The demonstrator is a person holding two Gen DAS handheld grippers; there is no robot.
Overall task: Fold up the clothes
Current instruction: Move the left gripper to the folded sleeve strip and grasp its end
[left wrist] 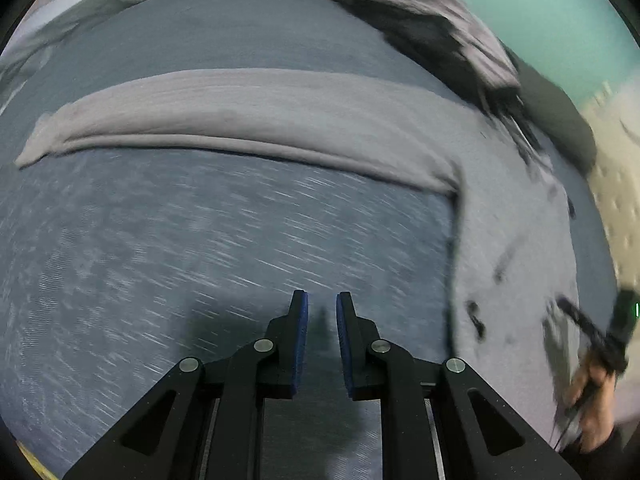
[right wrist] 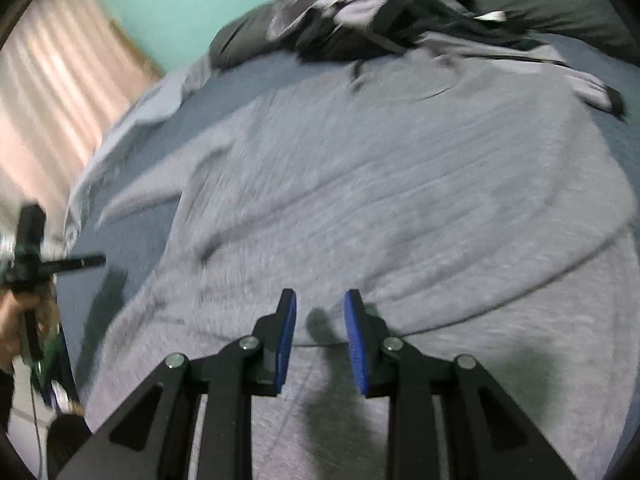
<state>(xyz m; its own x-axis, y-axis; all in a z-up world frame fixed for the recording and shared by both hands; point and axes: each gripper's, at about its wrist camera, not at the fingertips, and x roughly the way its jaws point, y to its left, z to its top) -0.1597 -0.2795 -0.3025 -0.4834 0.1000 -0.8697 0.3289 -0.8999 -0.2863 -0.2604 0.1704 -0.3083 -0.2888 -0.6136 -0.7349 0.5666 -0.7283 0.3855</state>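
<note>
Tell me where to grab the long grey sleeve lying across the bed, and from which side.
Probably take the grey sleeve at its free cuff end, coming from above with the left gripper. The sleeve lies flat and stretched out on the blue bedcover, and only the cuff gives a loose edge to pinch.

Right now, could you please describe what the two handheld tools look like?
Both match: the left tool and right tool have matte black angular linkage arms with round silver pivot pins and blue pads lining the fingers. Seen from the left camera, the right tool shows a small green light and a thin dark cable.
</note>
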